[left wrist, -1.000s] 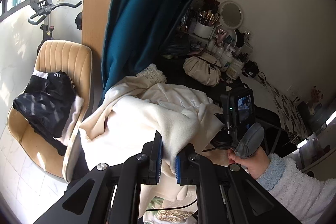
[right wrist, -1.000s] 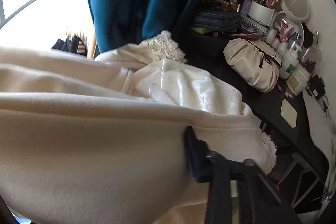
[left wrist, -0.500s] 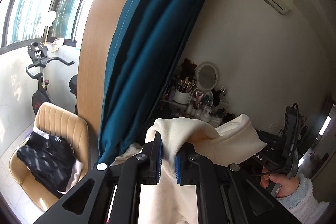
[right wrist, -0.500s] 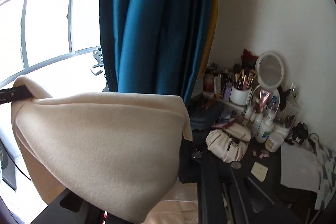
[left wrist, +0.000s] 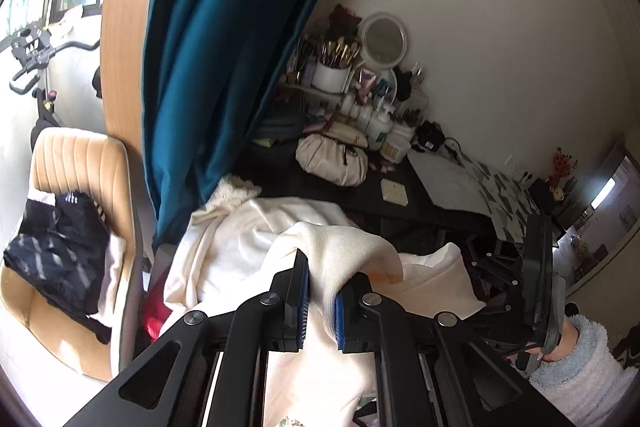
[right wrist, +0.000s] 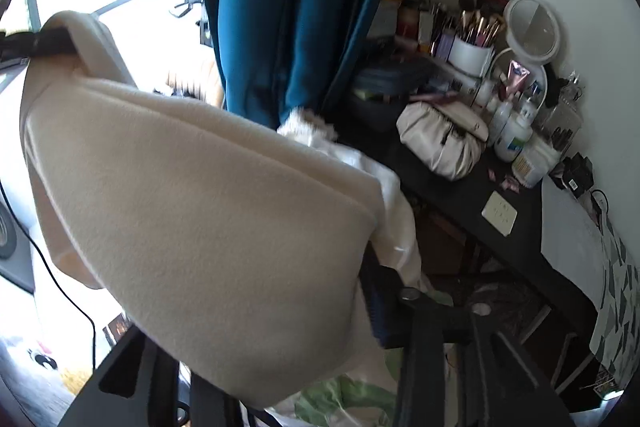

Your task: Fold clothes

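Cream garment (left wrist: 344, 255) hangs pinched between left gripper (left wrist: 320, 301) and right gripper (right wrist: 360, 291).

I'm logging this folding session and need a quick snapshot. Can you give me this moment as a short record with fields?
garment: cream fleece garment, lifted and stretched between both grippers
left gripper: left gripper, shut on a fold of the garment
right gripper: right gripper, garment draped over it, one finger hidden; grip looks closed
beneath: pile of white laundry
backdrop: teal curtain
desk: dark desk crowded with cosmetics, round mirror, cream pouch
chair: tan chair holding dark clothes
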`<control>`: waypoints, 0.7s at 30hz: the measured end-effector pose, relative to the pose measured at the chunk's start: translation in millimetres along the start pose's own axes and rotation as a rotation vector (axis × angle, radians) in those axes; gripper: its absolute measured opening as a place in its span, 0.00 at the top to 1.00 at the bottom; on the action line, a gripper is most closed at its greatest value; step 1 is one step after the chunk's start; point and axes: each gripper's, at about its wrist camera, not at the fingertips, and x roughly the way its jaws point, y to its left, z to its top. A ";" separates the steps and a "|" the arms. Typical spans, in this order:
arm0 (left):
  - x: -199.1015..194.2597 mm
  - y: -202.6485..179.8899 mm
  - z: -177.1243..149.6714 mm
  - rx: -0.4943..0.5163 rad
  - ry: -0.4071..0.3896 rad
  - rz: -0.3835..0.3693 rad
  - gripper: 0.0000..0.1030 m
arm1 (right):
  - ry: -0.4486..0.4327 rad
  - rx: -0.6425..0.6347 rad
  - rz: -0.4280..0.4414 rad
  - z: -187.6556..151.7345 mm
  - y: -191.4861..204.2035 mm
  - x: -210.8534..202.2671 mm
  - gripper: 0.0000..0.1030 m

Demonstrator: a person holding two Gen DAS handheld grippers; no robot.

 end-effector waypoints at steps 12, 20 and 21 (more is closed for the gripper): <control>76.9 -3.0 -25.7 -0.024 0.123 -0.094 0.91 | -0.006 -0.292 0.042 -41.4 83.3 29.3 0.23; 75.0 -10.1 -35.7 -0.002 0.146 -0.217 0.91 | -0.023 -0.238 0.085 -19.8 93.9 78.8 0.18; 74.6 -10.1 -38.4 0.006 0.150 -0.216 0.91 | -0.014 -0.211 0.105 -19.0 94.5 87.6 0.18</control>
